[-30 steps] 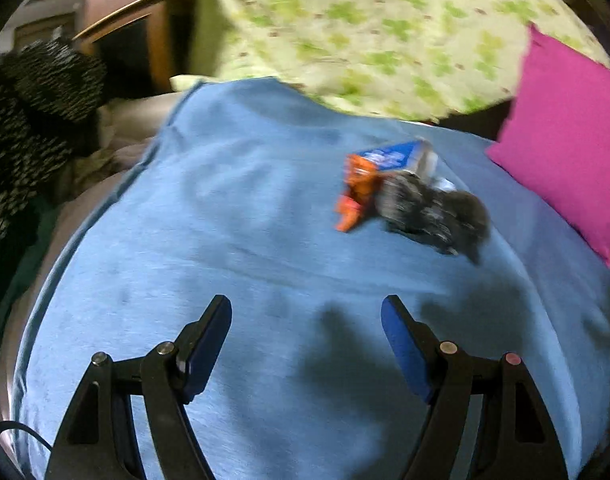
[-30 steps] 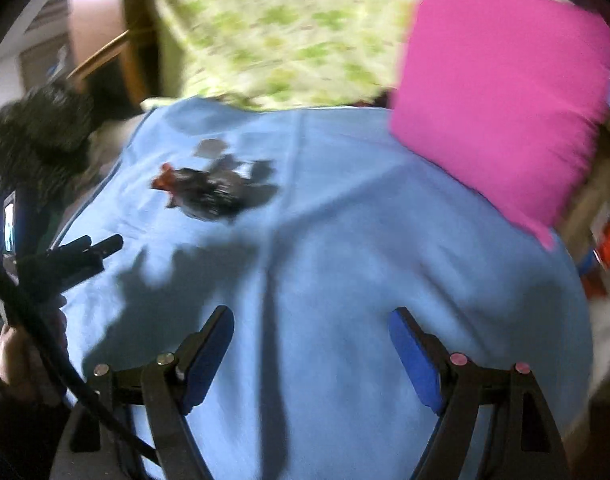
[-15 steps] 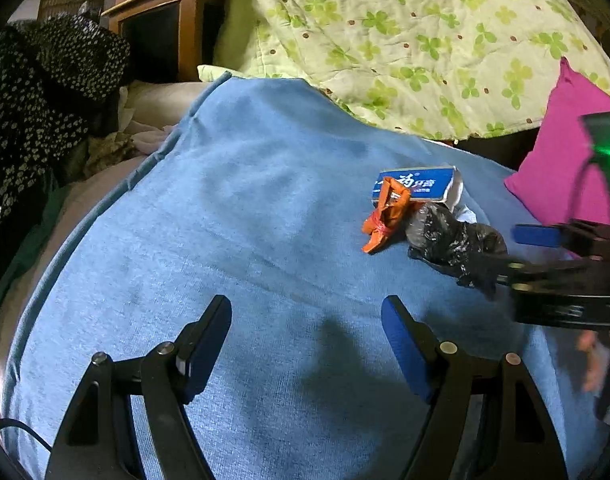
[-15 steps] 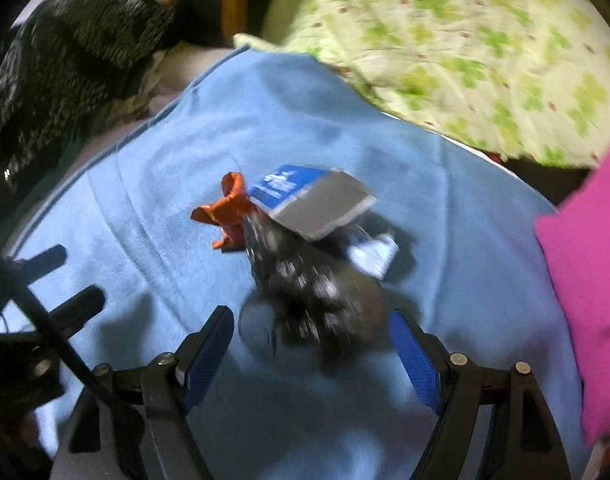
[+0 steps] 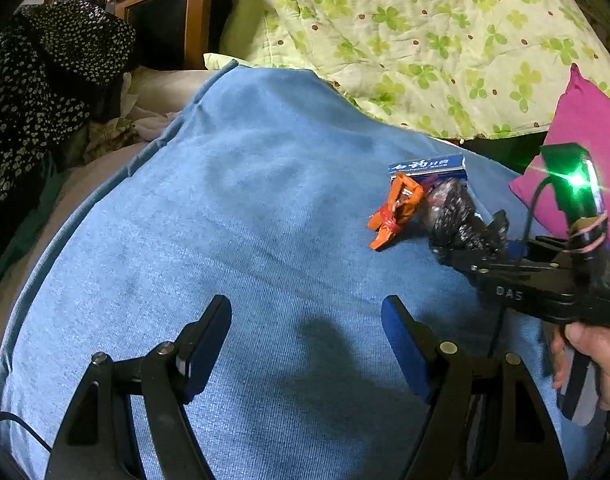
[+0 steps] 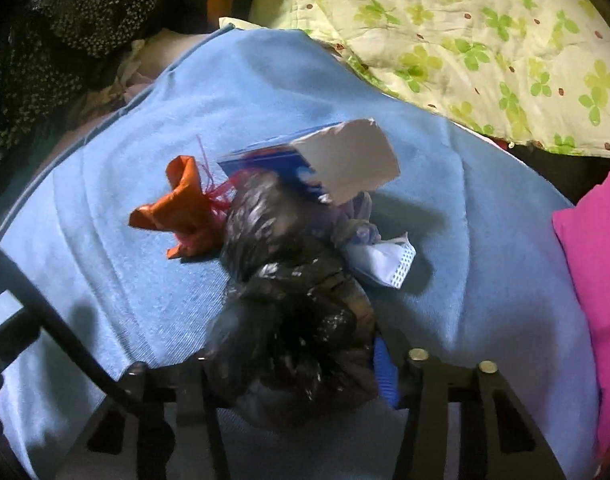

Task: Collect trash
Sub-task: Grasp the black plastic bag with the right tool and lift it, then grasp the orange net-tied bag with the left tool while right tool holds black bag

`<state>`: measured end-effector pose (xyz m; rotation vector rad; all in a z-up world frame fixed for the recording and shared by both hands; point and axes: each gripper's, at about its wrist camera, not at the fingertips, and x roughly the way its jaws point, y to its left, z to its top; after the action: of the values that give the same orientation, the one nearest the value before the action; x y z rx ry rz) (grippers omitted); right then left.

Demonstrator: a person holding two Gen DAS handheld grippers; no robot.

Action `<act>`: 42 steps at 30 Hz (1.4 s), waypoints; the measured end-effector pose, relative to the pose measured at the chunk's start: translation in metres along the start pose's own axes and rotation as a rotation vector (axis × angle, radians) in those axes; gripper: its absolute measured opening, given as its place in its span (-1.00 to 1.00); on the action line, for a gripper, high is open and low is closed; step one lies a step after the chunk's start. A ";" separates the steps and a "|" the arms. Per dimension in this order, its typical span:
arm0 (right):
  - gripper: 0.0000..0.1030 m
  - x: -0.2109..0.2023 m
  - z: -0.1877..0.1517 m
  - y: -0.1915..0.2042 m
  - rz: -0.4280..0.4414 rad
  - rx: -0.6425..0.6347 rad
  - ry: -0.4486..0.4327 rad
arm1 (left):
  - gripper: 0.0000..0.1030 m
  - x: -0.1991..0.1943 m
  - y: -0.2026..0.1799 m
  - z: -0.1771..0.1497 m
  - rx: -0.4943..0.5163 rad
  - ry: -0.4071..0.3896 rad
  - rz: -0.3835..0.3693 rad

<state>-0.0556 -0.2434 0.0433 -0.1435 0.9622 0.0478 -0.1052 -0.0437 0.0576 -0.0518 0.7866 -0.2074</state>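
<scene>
Surface: a blue blanket (image 5: 233, 216) covered the bed, smooth, with faint creases and the tongs' shadows on it.
Room: a green clover quilt (image 5: 425, 40) lay bunched at the far end; a pink pillow (image 5: 585, 132) sat at the right; a dark spotted cloth (image 5: 45, 72) was heaped at the left beside a wooden cabinet (image 5: 165, 12).
Trash: a crumpled black bag (image 6: 293, 280), an orange wrapper (image 6: 181, 208), a blue-and-white box (image 6: 337, 160) and a white scrap (image 6: 385, 260) lay together on the blanket, right of its middle, near the pillow.
Left tongs: the left tongs (image 5: 305, 336) stood wide with nothing between them, over bare blanket, well apart from the trash.
Right tongs: the right tongs (image 6: 289, 364) were closing, the bag's near end bunched between the jaws; a hand (image 5: 597, 360) gripped the handle at the right edge of the left view.
Hidden: the bag covered the left blue pad and most of the right one (image 6: 385, 372), so pad contact could not be seen directly. It also overlapped the box and scrap. The box's print was too blurred to read.
Cut off: the pillow, quilt and dark cloth ran out of frame.
Edges: the blanket's left hem (image 5: 105, 184) curved down beside pale bedding.
Open room: the blanket's left and near parts lay bare; the right side was tight against the pillow.
</scene>
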 end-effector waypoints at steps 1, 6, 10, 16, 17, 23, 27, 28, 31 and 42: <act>-0.09 -0.005 -0.003 -0.001 0.003 0.012 -0.008 | 0.51 0.000 0.000 0.000 0.002 -0.001 0.001; -0.10 -0.036 -0.030 -0.010 0.047 0.126 -0.035 | 0.51 0.002 -0.001 -0.001 0.010 0.000 0.010; -0.10 -0.064 -0.067 -0.019 0.111 0.296 -0.067 | 0.51 0.003 -0.001 -0.002 0.012 -0.005 0.022; -0.10 -0.106 -0.122 -0.031 0.234 0.623 -0.173 | 0.51 0.007 -0.005 -0.005 0.037 -0.003 0.043; -0.10 -0.111 -0.128 -0.029 0.247 0.644 -0.184 | 0.51 0.008 -0.006 -0.006 0.044 -0.004 0.047; -0.10 -0.124 -0.142 -0.019 0.271 0.653 -0.236 | 0.51 0.013 -0.017 -0.007 0.098 0.019 -0.040; -0.10 -0.120 -0.146 -0.021 0.283 0.679 -0.250 | 0.51 0.019 -0.031 0.005 0.155 0.043 -0.127; -0.10 -0.122 -0.146 -0.023 0.286 0.680 -0.260 | 0.51 0.025 -0.036 0.012 0.162 0.059 -0.126; -0.10 -0.126 -0.146 -0.025 0.295 0.684 -0.287 | 0.51 0.043 -0.046 0.027 0.177 0.096 -0.122; -0.10 -0.126 -0.147 -0.031 0.351 0.703 -0.303 | 0.51 0.081 -0.067 0.044 0.359 0.156 -0.163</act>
<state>-0.2441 -0.2920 0.0670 0.6652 0.6465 0.0500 -0.0293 -0.1276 0.0405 0.2428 0.8905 -0.5091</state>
